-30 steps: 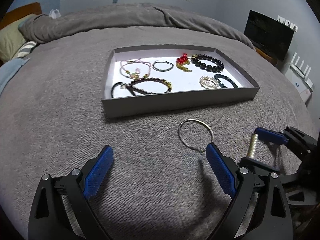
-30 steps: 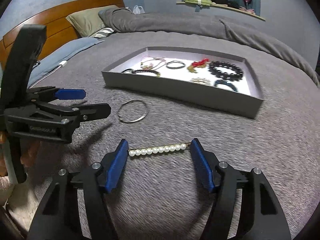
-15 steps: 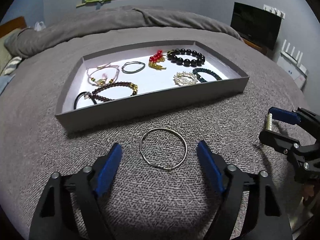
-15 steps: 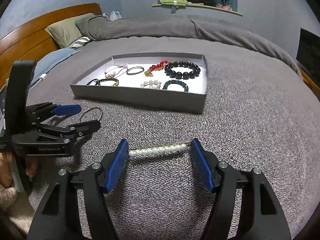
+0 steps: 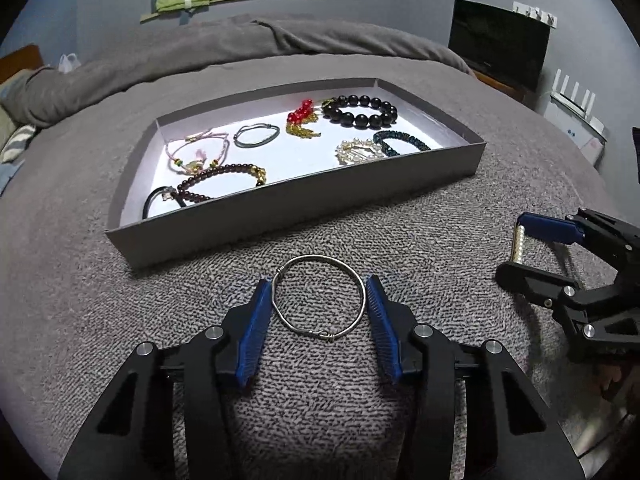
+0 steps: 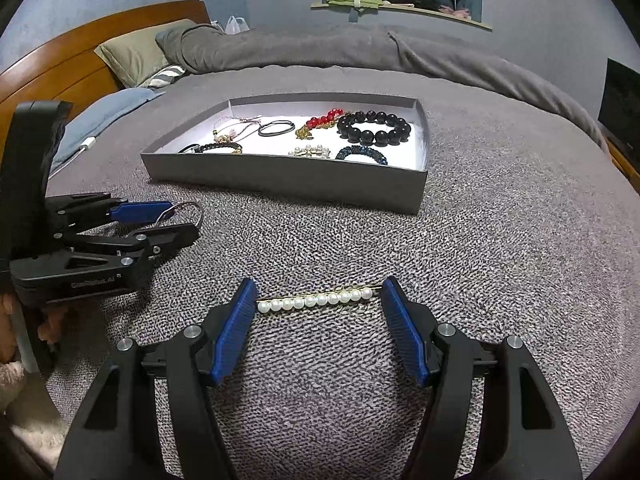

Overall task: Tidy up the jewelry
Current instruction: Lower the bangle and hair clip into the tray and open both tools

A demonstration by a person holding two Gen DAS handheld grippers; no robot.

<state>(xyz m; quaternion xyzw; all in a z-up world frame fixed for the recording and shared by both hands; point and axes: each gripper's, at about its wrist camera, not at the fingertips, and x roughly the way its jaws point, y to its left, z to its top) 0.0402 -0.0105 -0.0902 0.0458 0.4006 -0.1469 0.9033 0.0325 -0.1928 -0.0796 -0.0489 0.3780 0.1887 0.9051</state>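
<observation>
Jewelry lies on a bed (image 5: 100, 280) covered in nubbly grey woven fabric. At twelve o'clock from both grippers sits a shallow grey cardboard tray (image 5: 288, 208) with a white floor, holding beaded bracelets: glossy round black beads (image 5: 360, 110), dark brown beads with gold accents (image 5: 220, 178), a pink cord (image 5: 198, 152), a red-and-gold tasselled piece (image 5: 302, 120).

Between tray and camera, the left gripper (image 5: 319, 300) has its ribbed blue pads touching a thin round silver wire bangle (image 5: 319, 298) at nine and three o'clock, pinching it across its width.

At three o'clock from it, the right gripper (image 6: 319, 300) clamps a straight gold bar strung with small round white pearls (image 6: 316, 300) end to end, its left pad against the first pearl and its right pad at the bar's tip.
</observation>
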